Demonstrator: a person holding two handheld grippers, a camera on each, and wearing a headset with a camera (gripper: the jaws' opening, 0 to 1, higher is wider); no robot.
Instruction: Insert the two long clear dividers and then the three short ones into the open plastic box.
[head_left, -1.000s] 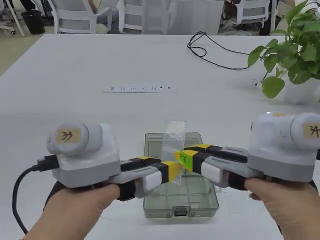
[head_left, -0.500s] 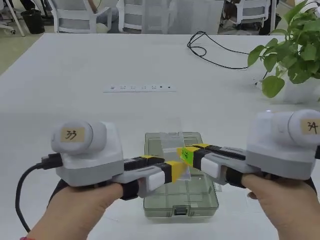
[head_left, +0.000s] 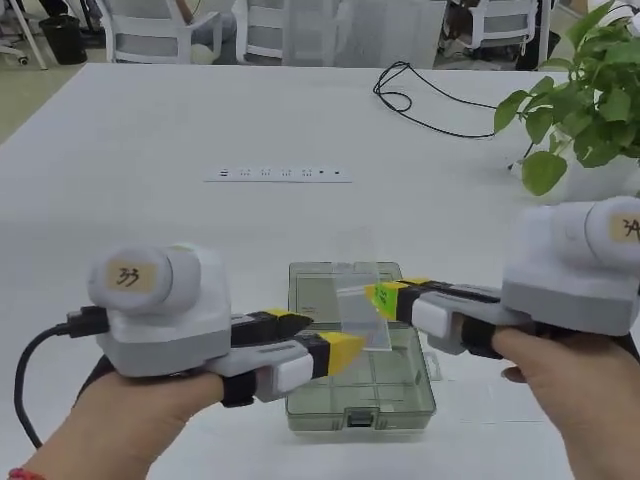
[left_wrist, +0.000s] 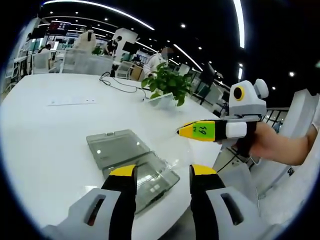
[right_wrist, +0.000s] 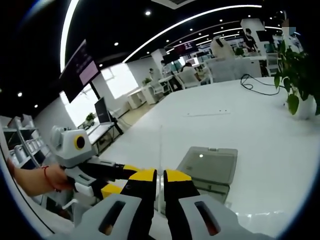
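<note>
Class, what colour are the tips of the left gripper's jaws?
Yellow on the left gripper, seen best in the left gripper view.

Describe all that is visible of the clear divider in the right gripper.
The clear divider is a thin, flat, see-through plastic sheet, a mere line edge-on in the right gripper view. The right gripper, shut on it, holds it roughly upright over the open plastic box. Whether it touches the box is unclear.

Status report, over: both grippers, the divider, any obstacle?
Left gripper open, empty. Right gripper shut on clear divider, close to the plastic box. Path into box looks free.
</note>
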